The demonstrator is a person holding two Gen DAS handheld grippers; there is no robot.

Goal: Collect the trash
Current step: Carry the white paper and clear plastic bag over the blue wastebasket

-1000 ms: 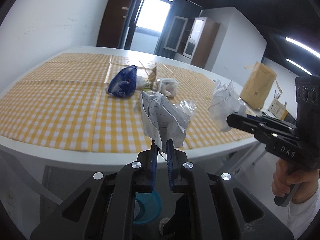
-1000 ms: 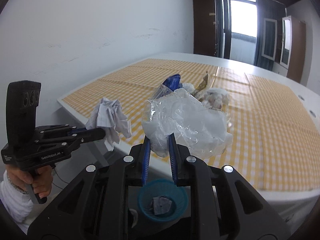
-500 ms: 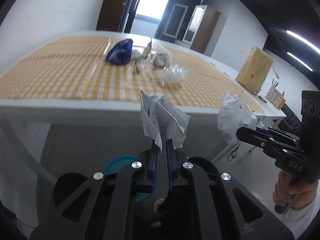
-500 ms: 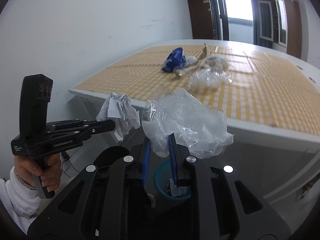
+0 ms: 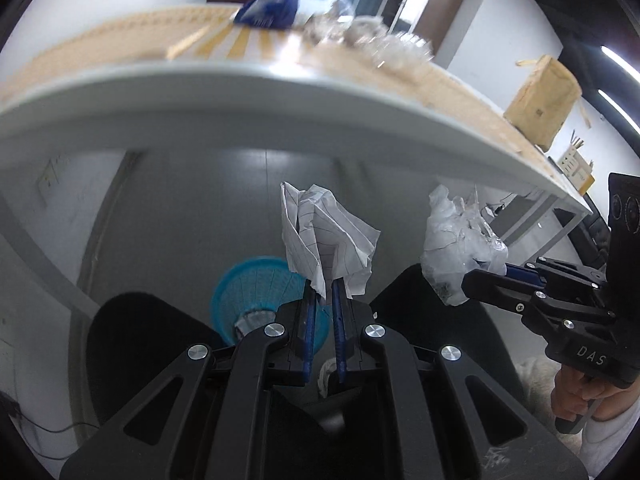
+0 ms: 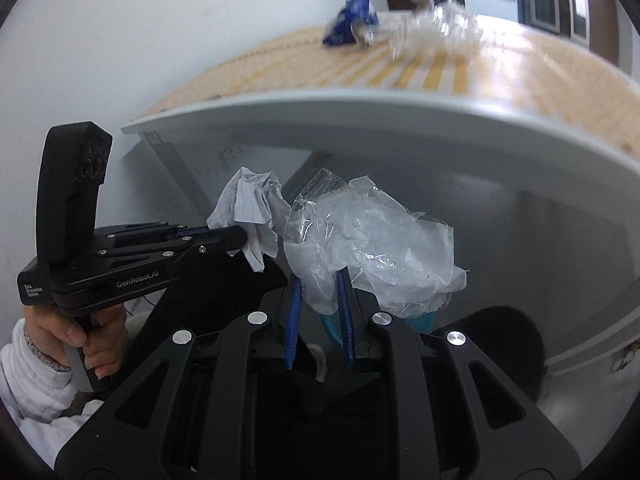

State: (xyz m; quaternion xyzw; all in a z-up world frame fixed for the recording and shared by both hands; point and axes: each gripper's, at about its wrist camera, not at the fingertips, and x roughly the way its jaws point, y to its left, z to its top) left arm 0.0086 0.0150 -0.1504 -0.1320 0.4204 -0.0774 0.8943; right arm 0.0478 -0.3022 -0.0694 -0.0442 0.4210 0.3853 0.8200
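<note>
My left gripper (image 5: 323, 286) is shut on a crumpled lined paper (image 5: 326, 240); both also show in the right wrist view, the gripper (image 6: 236, 236) and the paper (image 6: 252, 208). My right gripper (image 6: 318, 280) is shut on a crumpled clear plastic bag (image 6: 372, 240), seen too in the left wrist view (image 5: 456, 248). Both are held below the table's edge, above a blue mesh bin (image 5: 248, 292) on the floor. The bin is mostly hidden behind the bag in the right wrist view (image 6: 418, 322).
The white table edge (image 5: 240, 96) curves overhead. On its yellow checked cloth lie a blue wrapper (image 5: 272, 10) and clear plastic trash (image 6: 436, 28). A brown paper bag (image 5: 542, 104) stands at the far right. A dark chair seat (image 5: 136, 344) is beside the bin.
Both grippers have dropped from table height to below the table's edge, still holding their trash. The blue bin has come into fuller view under the left gripper.
</note>
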